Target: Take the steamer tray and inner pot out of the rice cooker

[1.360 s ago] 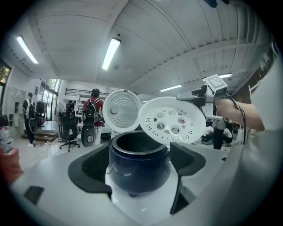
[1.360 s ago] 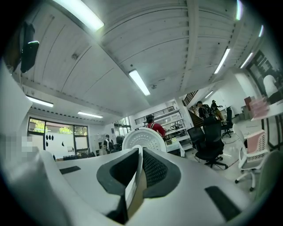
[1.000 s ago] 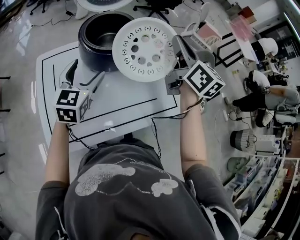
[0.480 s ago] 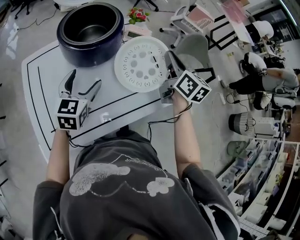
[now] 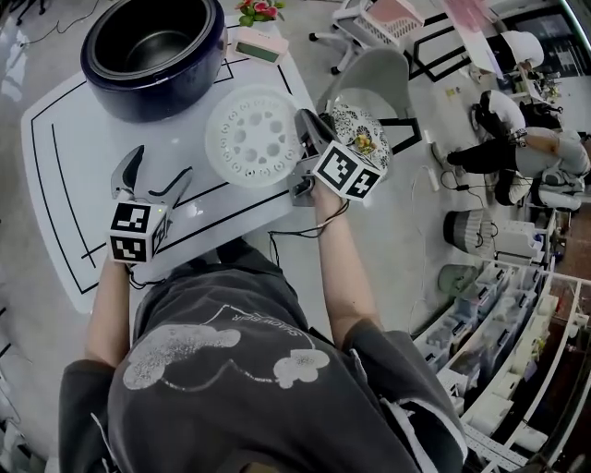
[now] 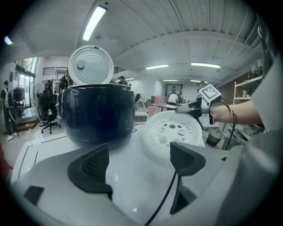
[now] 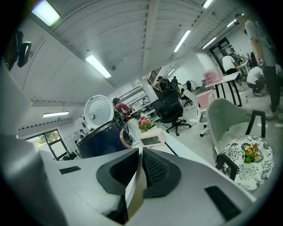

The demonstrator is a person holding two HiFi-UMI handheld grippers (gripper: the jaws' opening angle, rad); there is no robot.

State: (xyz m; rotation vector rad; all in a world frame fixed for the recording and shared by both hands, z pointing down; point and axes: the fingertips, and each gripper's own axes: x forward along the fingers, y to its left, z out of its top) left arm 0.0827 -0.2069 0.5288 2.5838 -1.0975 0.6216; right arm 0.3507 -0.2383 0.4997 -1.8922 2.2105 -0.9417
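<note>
The right gripper [image 5: 303, 129] has its 2 jaws pressed together on the right rim of the white, hole-dotted tray [image 5: 249, 137]. In the right gripper view that rim shows edge-on as a thin strip between the pads. Pinching the edge seems to be a way of carrying the flat disc without covering it. The tray is out of the rice cooker [image 5: 152, 88] and hangs low over the white table [image 5: 65, 185], to the right of the cooker and nearer the person. From the left gripper view it looks tilted, and I cannot tell whether its near edge touches the table. The left gripper [image 5: 152, 174] is low over the table on the near left with its jaws wide apart and nothing between them. It points toward the cooker, likely kept free for the next lift. The pot [image 5: 162, 46] sits inside the cooker at the far left, not yet taken out, and the lid [image 6: 90, 65] stands upright behind it, so the opening is clear from above. A small clock [image 5: 259, 46] and some flowers [image 5: 254, 11] stand just right of the cooker, near the tray's far edge. A grey chair [image 5: 374, 83] and a round patterned stool [image 5: 358, 125] stand off the table's right edge, close to the right gripper. The tray itself lies between the right hand and the cooker.
</note>
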